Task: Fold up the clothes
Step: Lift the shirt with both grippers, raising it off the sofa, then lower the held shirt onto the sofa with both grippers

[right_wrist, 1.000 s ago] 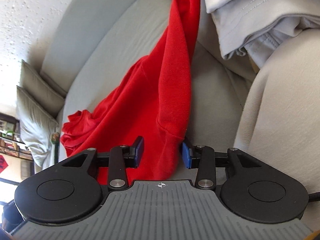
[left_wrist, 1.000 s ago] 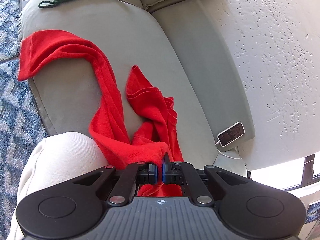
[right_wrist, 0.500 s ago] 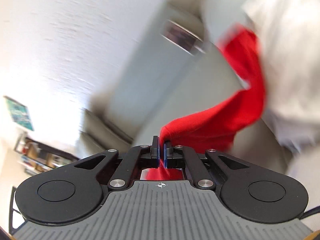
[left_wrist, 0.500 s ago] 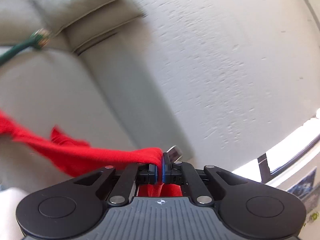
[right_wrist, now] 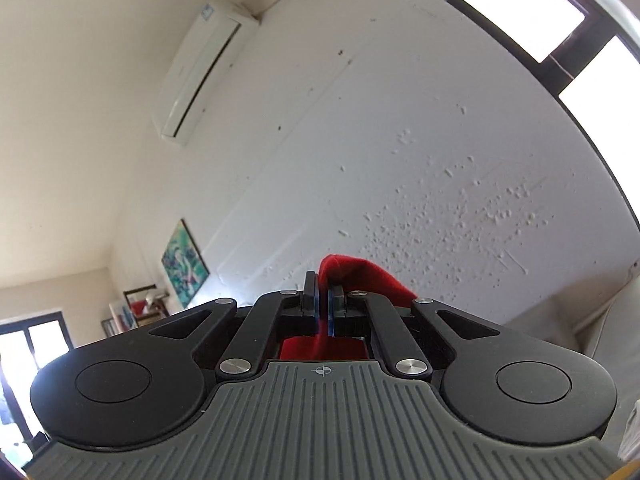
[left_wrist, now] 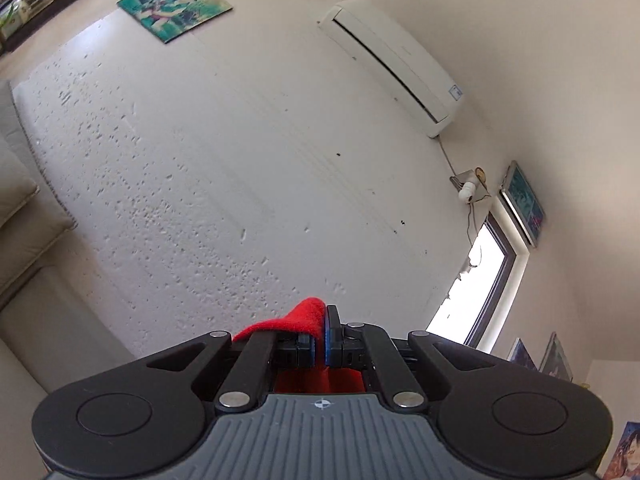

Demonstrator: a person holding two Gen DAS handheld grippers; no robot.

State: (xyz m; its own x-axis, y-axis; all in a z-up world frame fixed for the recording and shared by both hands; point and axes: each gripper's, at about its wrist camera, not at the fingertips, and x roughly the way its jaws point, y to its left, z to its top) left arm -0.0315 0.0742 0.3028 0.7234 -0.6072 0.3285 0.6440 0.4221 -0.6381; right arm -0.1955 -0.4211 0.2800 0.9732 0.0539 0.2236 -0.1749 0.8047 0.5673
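Both cameras look up at a big white wall (left_wrist: 248, 184) with an air conditioner (left_wrist: 394, 62) near the top, so the tongs point high. A bit of sofa (left_wrist: 24, 272) shows at the side. The red cloth (left_wrist: 298, 322) is held up in the air, and most of it hangs out of sight. The left gripper (left_wrist: 320, 338) is pinched tight on one bit of it. The right gripper (right_wrist: 322, 308) is pinched tight on another bit. No fold shows yet, so I think the folding is only starting.
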